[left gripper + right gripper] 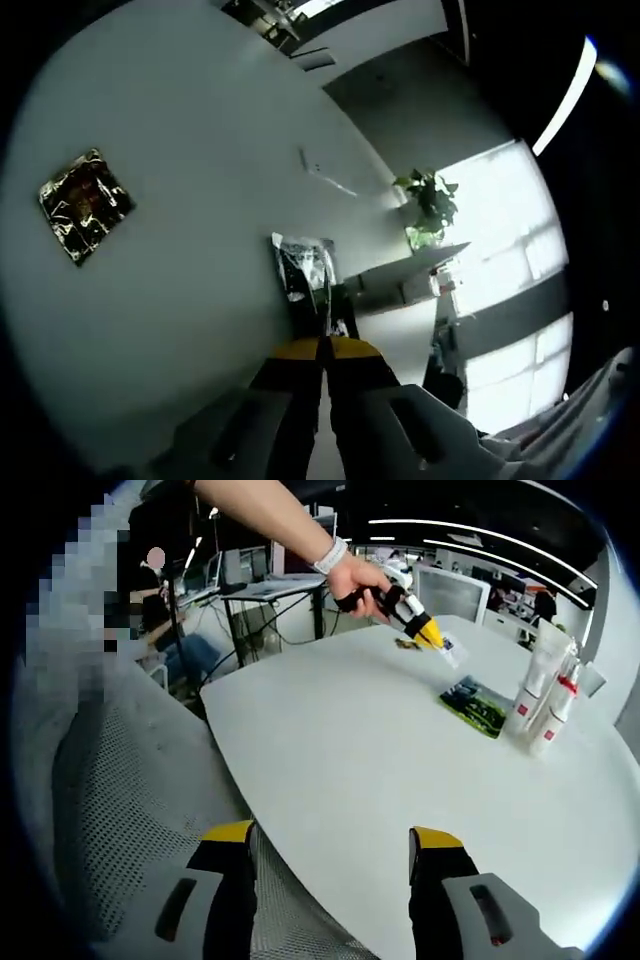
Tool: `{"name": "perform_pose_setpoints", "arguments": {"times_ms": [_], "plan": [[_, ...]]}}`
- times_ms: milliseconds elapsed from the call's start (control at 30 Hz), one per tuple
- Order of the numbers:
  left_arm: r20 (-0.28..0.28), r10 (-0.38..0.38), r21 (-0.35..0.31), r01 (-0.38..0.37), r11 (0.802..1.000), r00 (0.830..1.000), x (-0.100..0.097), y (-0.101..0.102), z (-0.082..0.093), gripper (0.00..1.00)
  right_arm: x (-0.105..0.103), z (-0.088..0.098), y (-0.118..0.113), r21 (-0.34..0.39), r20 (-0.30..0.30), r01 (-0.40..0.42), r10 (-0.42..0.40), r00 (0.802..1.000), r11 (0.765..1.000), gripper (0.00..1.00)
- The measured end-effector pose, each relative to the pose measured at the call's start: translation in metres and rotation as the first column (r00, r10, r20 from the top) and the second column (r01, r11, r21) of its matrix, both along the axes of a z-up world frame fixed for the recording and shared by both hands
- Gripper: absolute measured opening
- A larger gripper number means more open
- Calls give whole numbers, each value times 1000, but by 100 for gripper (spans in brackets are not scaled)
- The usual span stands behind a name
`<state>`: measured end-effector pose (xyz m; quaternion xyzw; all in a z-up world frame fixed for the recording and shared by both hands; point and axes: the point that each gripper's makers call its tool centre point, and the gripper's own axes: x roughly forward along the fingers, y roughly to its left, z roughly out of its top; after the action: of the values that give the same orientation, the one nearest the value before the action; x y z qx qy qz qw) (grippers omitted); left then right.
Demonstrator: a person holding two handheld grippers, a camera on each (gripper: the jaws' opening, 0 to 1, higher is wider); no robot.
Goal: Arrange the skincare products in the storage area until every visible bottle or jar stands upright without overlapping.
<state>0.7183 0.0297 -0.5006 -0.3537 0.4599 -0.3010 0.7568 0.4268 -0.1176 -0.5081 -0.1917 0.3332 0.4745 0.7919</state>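
Bench (pixel 330 760), white. My left hand-held gripper (pixel 322 345) has its jaws pinched on a clear sachet (pixel 305 265), lifted above the surface; I see that same left tool (pixel 432 633) in the right gripper view. My right hand-held gripper (pixel 330 842) is spread wide, holding nothing. Two tubes (pixel 545 695) stand upright at the far edge, a green packet (pixel 475 705) lying flat just beside them. Foil packet (pixel 85 203) lies flat, well apart.

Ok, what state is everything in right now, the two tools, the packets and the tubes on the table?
left tool: shut on the clear sachet
right tool: open, holding nothing
green packet: lying flat on the table
white tubes: standing upright, side by side
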Motion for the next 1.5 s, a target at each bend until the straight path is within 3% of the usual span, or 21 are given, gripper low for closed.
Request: {"name": "perform_pose_setpoints", "arguments": {"times_ms": [200,500,533,767,967,1233,1433,1500], "plan": [[-66,13,47,-10,999,998,8,8,-18,0,-2,-3,0,-12,-6,-11,11,1000,1000,57],[-151,29,56,-21,998,988,17,5,-35,0,-2,-4,-2,-21,-8,-9,9,1000,1000,55],[-185,25,73,-12,997,983,14,6,-39,0,-2,-5,-2,-26,-9,-11,11,1000,1000,54],[-195,54,107,-33,994,979,26,12,-45,0,-4,-6,-3,-33,-12,-21,21,1000,999,52],[-233,68,172,-28,985,970,23,21,-54,4,-6,-7,-1,-39,-13,-40,40,999,998,50],[-257,89,174,-45,984,962,22,25,-50,9,-7,-7,-1,-40,-10,-45,45,999,998,50],[-255,109,201,-58,978,961,24,37,-43,20,-7,-7,-1,-41,-7,-49,49,999,998,49],[-249,84,168,-42,985,965,24,37,-33,14,-7,-7,-1,-43,-4,-51,51,999,998,49]]}}
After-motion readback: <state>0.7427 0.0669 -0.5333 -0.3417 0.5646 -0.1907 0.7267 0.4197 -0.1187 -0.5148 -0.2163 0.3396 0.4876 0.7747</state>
